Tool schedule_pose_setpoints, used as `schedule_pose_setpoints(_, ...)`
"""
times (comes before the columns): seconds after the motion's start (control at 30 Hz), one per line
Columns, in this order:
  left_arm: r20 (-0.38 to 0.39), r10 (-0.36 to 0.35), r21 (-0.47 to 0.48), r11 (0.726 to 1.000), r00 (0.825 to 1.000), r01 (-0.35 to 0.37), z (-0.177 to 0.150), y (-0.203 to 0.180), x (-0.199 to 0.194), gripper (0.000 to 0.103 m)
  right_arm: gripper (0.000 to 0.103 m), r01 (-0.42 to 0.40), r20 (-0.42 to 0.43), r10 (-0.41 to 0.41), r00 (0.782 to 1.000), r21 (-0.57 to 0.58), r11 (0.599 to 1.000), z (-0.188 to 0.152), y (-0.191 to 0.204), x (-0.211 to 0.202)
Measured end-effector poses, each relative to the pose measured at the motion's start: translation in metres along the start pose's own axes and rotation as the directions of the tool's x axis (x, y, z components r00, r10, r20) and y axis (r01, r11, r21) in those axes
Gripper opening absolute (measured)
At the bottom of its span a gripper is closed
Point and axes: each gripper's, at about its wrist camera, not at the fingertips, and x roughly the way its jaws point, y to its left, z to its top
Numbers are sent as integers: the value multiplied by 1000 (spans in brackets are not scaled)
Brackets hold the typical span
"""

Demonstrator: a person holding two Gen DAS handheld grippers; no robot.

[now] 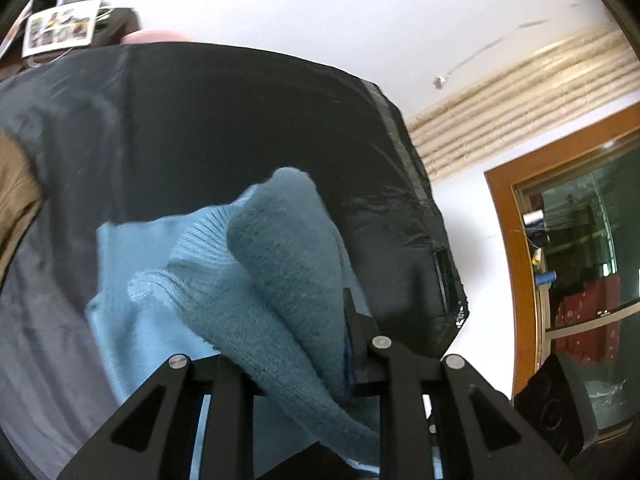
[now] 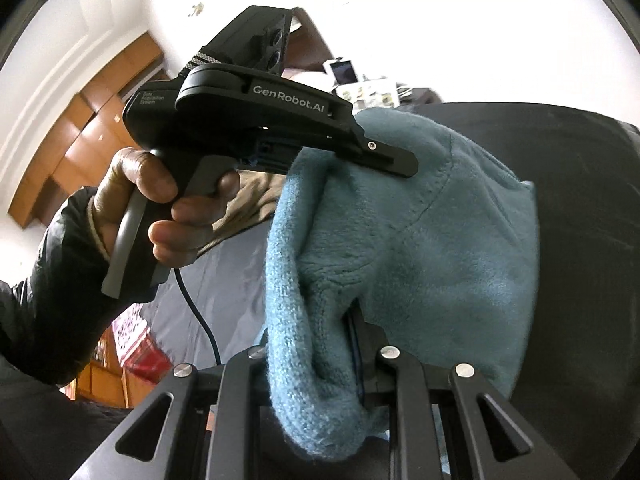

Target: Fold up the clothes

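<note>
White walls (image 1: 280, 4), wood-framed doorway (image 1: 508, 248) right; both grippers' jaws clench a fuzzy blue knit sweater (image 2: 420, 248) above black shiny fabric (image 1: 240, 120).

Ahead: blocked by black jacket (image 1: 248, 128), spread wide | Between jaws: blue sweater (image 2: 400, 248) fills the gap | Left gripper (image 2: 394, 162) crowds sweater top | Free: grey sheet (image 1: 44, 320) at left

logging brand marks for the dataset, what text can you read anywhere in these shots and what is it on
"GenRobot.AI": white print on the side of the left gripper body, right wrist view.
"Data Acquisition System": small white print further back on that body, only just legible.
Photo sheet on the far desk: too blurred to read.
Blue sweater: no text.
</note>
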Motion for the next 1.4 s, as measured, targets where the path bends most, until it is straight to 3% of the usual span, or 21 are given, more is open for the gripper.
schedule_pose_setpoints(0.3,-8,-24,-60,998,1000,24,-32,82,-1,22,22,-17,-147,6,989,-74,997,-12,22,72)
schedule_pose_setpoints(0.57,0,-28,-15,999,1000,28,-45,124,20,29,28,-23,-252,7,968,-60,998,-21,15,119)
schedule_pose_setpoints(0.73,6,-65,-58,996,998,65,-47,144,23,39,62,-144,-251,146,957,25,989,-25,6,124)
schedule_pose_setpoints(0.83,3,-82,-62,995,997,82,-47,146,26,40,63,-178,-258,177,950,22,984,-28,5,122)
schedule_pose_setpoints(0.97,11,-107,-80,991,994,108,-48,153,25,41,63,-277,-264,274,925,28,960,-34,2,107)
schedule_pose_setpoints(1.1,27,-103,-100,989,994,106,-52,154,22,42,63,-284,-270,275,923,6,959,-39,2,97)
schedule_pose_setpoints(1.17,34,-92,-114,989,995,96,-54,152,19,43,63,-260,-291,252,923,10,965,-19,14,114)
schedule_pose_setpoints(1.3,54,-14,-131,991,998,21,-63,144,7,52,63,-265,-346,258,902,29,964,-16,10,140)
schedule_pose_setpoints(1.4,81,101,-140,986,992,-89,-72,136,-7,81,63,-285,-357,284,890,51,957,-19,2,150)
